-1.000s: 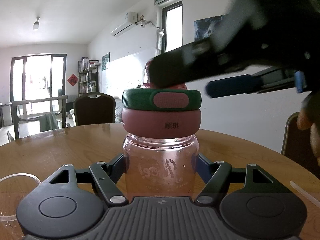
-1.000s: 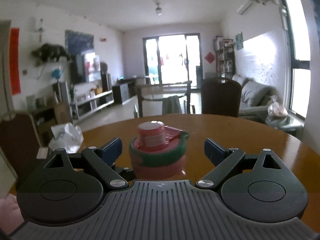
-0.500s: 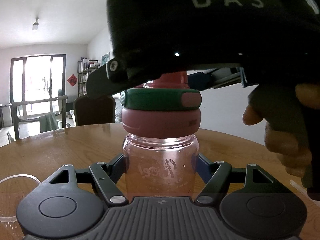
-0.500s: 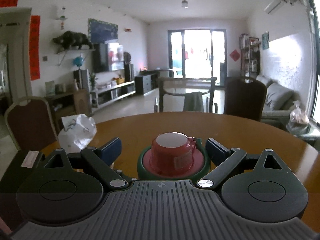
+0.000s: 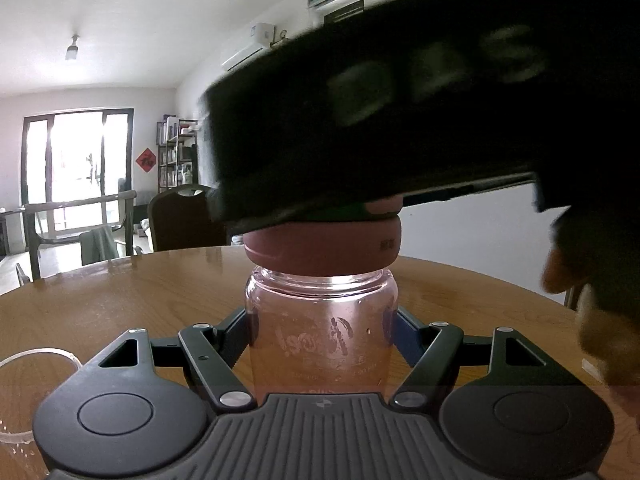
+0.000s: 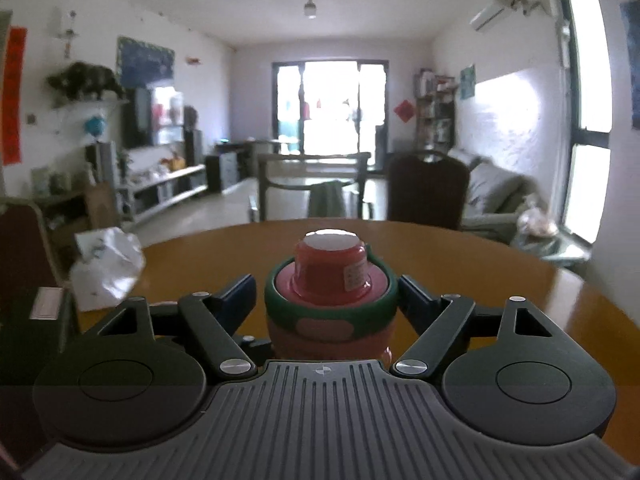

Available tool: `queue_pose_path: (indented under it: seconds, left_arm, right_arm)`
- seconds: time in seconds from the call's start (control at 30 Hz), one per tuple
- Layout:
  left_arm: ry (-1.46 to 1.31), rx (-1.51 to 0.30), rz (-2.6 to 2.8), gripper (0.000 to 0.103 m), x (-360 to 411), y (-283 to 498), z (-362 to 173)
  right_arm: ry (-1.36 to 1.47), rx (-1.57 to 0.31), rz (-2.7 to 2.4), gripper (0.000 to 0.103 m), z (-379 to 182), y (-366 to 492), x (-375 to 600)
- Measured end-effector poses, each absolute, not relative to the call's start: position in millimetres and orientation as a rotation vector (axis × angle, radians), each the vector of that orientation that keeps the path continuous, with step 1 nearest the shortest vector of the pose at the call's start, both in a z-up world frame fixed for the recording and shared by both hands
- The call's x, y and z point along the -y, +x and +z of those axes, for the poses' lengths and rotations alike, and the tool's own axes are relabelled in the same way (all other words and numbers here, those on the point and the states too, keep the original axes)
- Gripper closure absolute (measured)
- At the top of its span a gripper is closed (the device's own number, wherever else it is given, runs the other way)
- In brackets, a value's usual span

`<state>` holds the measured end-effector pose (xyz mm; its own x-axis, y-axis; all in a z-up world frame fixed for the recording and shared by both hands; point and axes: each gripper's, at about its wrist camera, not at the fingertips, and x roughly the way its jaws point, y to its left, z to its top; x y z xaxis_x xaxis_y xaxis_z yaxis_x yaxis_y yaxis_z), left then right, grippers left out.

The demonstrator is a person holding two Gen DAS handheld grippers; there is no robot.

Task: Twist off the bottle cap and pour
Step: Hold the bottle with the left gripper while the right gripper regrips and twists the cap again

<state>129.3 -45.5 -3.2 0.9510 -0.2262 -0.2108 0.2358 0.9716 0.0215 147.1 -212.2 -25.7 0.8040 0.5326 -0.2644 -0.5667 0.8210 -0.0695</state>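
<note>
Two grippers are working one bottle [image 5: 322,332] right now, and I'm holding both of them. Nearest to me, my left gripper [image 5: 321,330] is clamping the clear pink body low down, blue pads pressing in from either side, so the bottle is standing upright on the round wooden table [image 5: 120,292], well in from its edge. Just left of that, a clear cup [image 5: 24,364] is waiting near the table's near-left edge.

Moving up the bottle, its long axis is running straight up, and that's what matters here: the cap [image 6: 331,300] is sitting directly between the fingers of my right gripper [image 6: 328,298], which is coming in from above and looking across the top. Its pads are sitting just beside the green ring, one on each side, narrowed to about the ring's width. Whether they're truly biting, I can't say from here.

Judging by this, the twist is the step in hand, turning about that upright axis while my left keeps the body from spinning. Further off, a dark chair [image 6: 426,188] is standing beyond the table's far edge.
</note>
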Motion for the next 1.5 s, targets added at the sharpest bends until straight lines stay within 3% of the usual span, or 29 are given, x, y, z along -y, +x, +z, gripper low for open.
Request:
queue_pose_path:
  seconds: [0.53, 0.67, 0.8, 0.87, 1.07, 1.2, 1.5]
  left_arm:
    - [0.016, -0.197, -0.242, 0.031, 39.8, 128.8, -6.7]
    - [-0.008, -0.161, -0.235, 0.02, 36.9, 125.4, -3.4]
    - [-0.024, -0.148, -0.25, 0.023, 36.2, 123.1, -0.3]
    - [-0.022, -0.143, -0.259, 0.031, 37.0, 122.9, 1.1]
    - [-0.013, -0.149, -0.264, 0.031, 38.1, 122.3, 3.1]
    - [-0.011, -0.148, -0.262, 0.031, 43.9, 114.7, 4.2]
    - [-0.019, -0.149, -0.268, 0.031, 51.2, 99.0, 7.2]
  right_arm:
    - [-0.114, -0.256, 0.717, 0.031, -23.2, 163.5, 229.3]
    - [-0.112, -0.261, 0.714, 0.031, -23.2, 163.1, 228.9]
    - [-0.108, -0.265, 0.71, 0.031, -23.5, 162.8, 226.2]
    - [-0.107, -0.267, 0.708, 0.031, -23.4, 162.3, 225.6]
    - [-0.123, -0.27, 0.699, 0.03, -23.4, 158.4, 221.7]
    - [-0.129, -0.25, 0.681, 0.017, -21.9, 147.8, 218.2]
    - [-0.164, -0.235, 0.646, 0.019, -23.3, 138.1, 235.1]
